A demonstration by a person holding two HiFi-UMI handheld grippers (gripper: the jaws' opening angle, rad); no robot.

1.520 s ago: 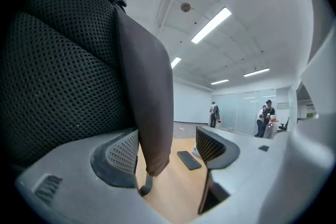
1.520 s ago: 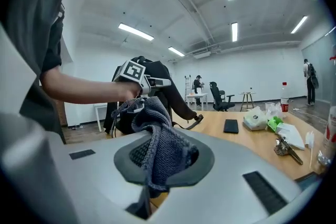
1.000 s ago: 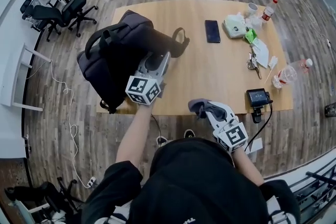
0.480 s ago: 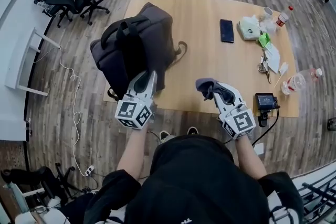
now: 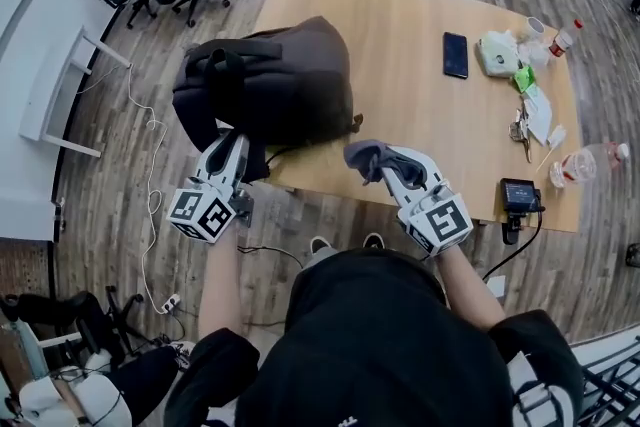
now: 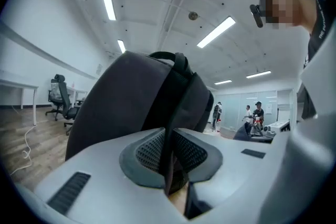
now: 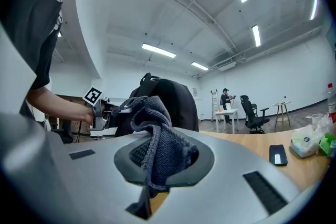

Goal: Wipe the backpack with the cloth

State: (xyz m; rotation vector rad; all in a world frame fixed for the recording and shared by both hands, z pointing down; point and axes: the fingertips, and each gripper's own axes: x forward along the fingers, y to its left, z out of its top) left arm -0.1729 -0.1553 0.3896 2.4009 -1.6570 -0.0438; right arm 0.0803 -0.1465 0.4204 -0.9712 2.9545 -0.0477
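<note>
Table (image 5: 420, 125) bears backpack (image 5: 290, 80); left claw (image 5: 237, 141) just closed on strap (image 6: 169, 160), right claw (image 5: 388, 163) pinching cloth (image 5: 364, 155).

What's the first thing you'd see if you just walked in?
A big dark backpack bulges at the near left corner of the wooden table. The left tool has just closed on its strap, and the right tool pinches a grey cloth right beside it.

The backpack (image 5: 285, 80) hides the table's (image 5: 400, 45) near-left corner.
</note>
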